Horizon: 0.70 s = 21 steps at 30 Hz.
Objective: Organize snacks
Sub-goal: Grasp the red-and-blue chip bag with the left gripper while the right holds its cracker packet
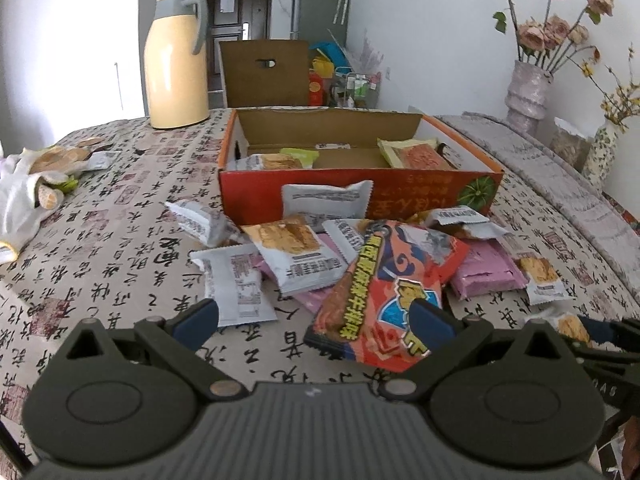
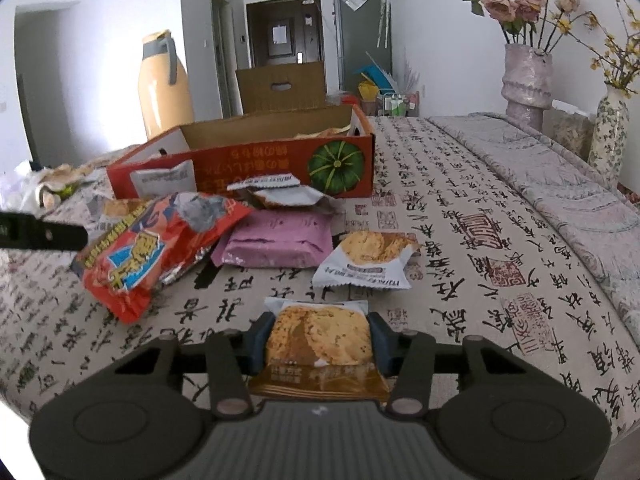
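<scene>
So the landmark here is the orange cardboard box (image 1: 360, 184) with the pumpkin picture, sitting open on the table under that calligraphy-print tablecloth (image 1: 120, 216). A few snack packs are already inside it, a yellow-green one toward the back and an orange-printed one at the right end. Everything else is dumped in a heap right in front of the box: several white biscuit packets, a pink wrapped pack (image 2: 276, 240), and a big red snack bag (image 1: 384, 292) lying on top of the pile, tilted.

The right gripper (image 2: 318, 344) is clenched on a small biscuit packet (image 2: 320, 340). Both blue pads press its sides, and it sits well in front of the box, closer to us than the heap. Another white biscuit packet (image 2: 368, 258) lies on the cloth between that one and the pink pack.

The left gripper (image 1: 316, 320) is spread wide, nothing gripped. Its right finger (image 1: 430, 318) overlaps the near corner of the red bag; can't tell if it's actually touching.

Left of the box there's a cream thermos jug (image 1: 174, 64), behind the box's right side a vase of dried pink flowers (image 1: 526, 92).
</scene>
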Each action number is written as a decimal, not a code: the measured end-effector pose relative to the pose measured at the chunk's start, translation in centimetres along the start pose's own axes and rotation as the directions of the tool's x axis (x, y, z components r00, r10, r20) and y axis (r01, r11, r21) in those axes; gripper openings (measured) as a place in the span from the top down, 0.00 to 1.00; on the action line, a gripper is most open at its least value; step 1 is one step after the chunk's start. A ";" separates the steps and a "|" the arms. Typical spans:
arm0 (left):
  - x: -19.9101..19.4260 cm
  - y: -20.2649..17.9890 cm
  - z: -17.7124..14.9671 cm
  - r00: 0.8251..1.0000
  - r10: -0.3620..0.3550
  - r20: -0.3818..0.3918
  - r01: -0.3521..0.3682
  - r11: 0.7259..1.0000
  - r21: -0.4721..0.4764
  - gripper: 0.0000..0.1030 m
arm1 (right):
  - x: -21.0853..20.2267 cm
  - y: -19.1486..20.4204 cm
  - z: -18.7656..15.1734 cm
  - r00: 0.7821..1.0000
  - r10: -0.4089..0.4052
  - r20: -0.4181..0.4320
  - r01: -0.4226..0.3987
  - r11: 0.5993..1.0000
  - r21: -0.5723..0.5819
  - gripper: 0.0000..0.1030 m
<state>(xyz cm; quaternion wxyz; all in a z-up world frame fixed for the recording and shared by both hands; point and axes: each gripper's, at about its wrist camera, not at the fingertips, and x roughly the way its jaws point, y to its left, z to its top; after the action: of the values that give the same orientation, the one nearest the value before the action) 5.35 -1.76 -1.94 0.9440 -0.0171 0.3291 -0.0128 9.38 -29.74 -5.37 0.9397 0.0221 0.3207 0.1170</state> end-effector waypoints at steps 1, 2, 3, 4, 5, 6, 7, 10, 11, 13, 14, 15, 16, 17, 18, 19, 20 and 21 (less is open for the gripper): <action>0.1 -0.3 0.1 1.000 -0.001 0.001 0.001 1.000 0.009 0.00 | -0.1 -0.1 0.1 1.000 0.003 0.009 -0.003 1.000 0.007 0.53; 0.1 -0.6 0.1 1.000 -0.001 0.002 0.001 1.000 0.019 0.00 | -0.2 -0.2 0.1 1.000 0.006 0.019 -0.006 1.000 0.014 0.53; 0.2 -0.8 0.2 1.000 -0.001 0.003 0.001 1.000 0.027 0.00 | -0.4 -0.4 0.2 1.000 0.009 0.029 -0.010 1.000 0.020 0.53; 0.4 -1.2 0.3 1.000 -0.002 0.004 0.002 0.999 0.039 0.00 | -0.4 -0.5 0.3 0.999 0.011 0.037 -0.012 1.000 0.025 0.53; 0.5 -1.4 0.3 1.000 -0.003 0.003 0.003 0.999 0.050 0.00 | -0.5 -0.7 0.3 0.999 0.011 0.046 -0.013 0.999 0.031 0.53; 0.7 -1.8 0.4 1.000 -0.002 0.002 0.002 0.998 0.063 0.00 | -0.6 -0.8 0.4 0.999 0.012 0.052 -0.013 0.999 0.036 0.53; 0.9 -2.2 0.5 1.000 -0.002 0.001 0.002 0.997 0.079 0.00 | -0.6 -1.0 0.5 0.998 0.012 0.057 -0.014 0.999 0.039 0.53; 1.5 -3.5 0.7 1.000 -0.007 -0.003 0.007 0.992 0.123 0.00 | -0.4 -1.5 0.7 0.998 0.006 0.067 -0.009 0.999 0.045 0.53; 1.8 -3.8 0.8 1.000 -0.008 -0.006 0.009 0.991 0.137 0.00 | -0.4 -1.6 0.7 0.997 0.006 0.071 -0.010 0.999 0.048 0.53; 2.4 -4.6 0.9 1.000 -0.005 -0.013 0.007 0.987 0.160 0.00 | -0.4 -1.9 0.8 0.997 0.009 0.079 -0.014 0.998 0.053 0.53; 2.8 -4.9 0.9 1.000 -0.002 -0.017 0.005 0.986 0.169 0.00 | -0.4 -2.0 0.8 0.997 0.011 0.083 -0.015 0.998 0.056 0.53; 3.1 -5.2 1.0 1.000 0.000 -0.022 0.004 0.985 0.175 0.00 | -0.4 -2.2 0.8 0.996 0.012 0.087 -0.017 0.998 0.059 0.53; 3.4 -5.4 1.0 1.000 0.000 -0.027 0.004 0.984 0.180 0.00 | -0.4 -2.3 0.8 0.996 0.015 0.092 -0.021 0.998 0.064 0.53; 3.7 -5.7 1.0 1.000 0.002 -0.029 0.003 0.983 0.185 0.00 | -0.4 -2.5 0.8 0.995 0.017 0.096 -0.023 0.997 0.069 0.53; 4.0 -5.8 1.1 1.000 0.008 -0.029 -0.003 0.982 0.190 0.00 | -0.3 -2.7 0.8 0.995 0.019 0.099 -0.027 0.997 0.073 0.53; 4.3 -6.0 1.1 0.999 0.017 -0.028 -0.011 0.981 0.194 0.00 | -0.2 -2.9 0.7 0.995 0.024 0.099 -0.032 0.997 0.077 0.53; 4.6 -6.2 1.1 0.999 0.021 -0.030 -0.015 0.980 0.196 0.00 | -0.1 -3.1 0.7 0.995 0.026 0.098 -0.034 0.996 0.082 0.53; 4.8 -6.3 1.1 0.999 0.021 -0.034 -0.014 0.980 0.197 0.00 | 0.0 -3.2 0.6 0.995 0.028 0.096 -0.036 0.996 0.086 0.53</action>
<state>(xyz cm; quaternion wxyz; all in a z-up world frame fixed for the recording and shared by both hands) 9.73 -8.17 -3.80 0.9351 0.0795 0.3433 -0.0372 10.44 -32.84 -5.26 0.9500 0.0737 0.2800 0.1168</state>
